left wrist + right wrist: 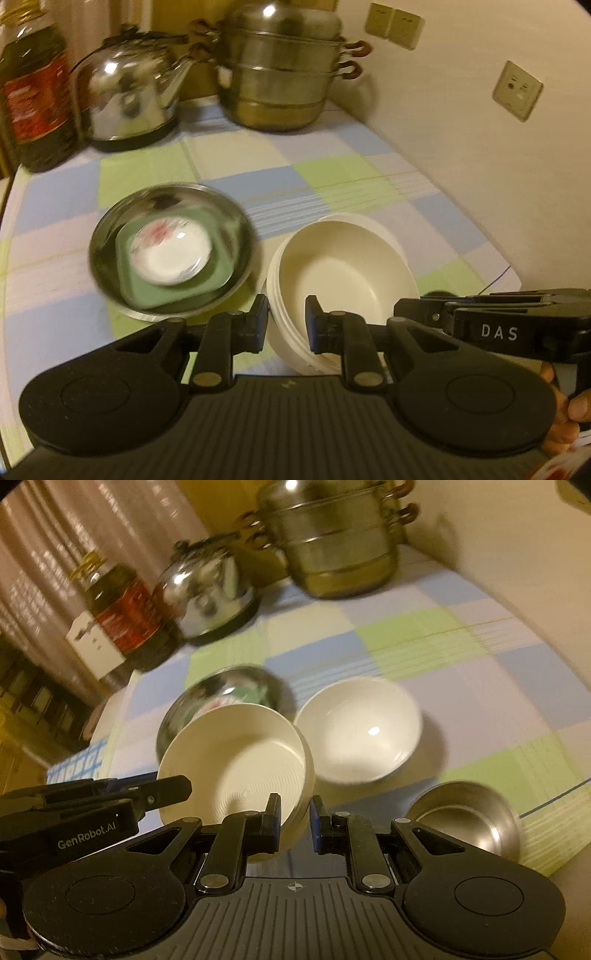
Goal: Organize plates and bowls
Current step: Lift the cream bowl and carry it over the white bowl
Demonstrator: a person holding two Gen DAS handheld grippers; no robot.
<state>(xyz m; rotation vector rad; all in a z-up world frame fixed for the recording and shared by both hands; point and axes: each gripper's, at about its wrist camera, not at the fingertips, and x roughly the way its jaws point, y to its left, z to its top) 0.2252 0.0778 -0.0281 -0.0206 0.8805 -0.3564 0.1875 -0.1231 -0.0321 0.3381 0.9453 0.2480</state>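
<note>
Pinching one rim each, left gripper (286,325) and right gripper (294,821) hold a cream bowl (236,760), fingers nearly closed, near the steel dish (170,251).

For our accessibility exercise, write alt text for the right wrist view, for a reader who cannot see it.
The right tongs grip the rim of a cream ridged bowl above a checked tablecloth. Beyond it sit a white bowl and a steel dish; a small steel bowl lies right, a kettle and steamer pot behind.
</note>
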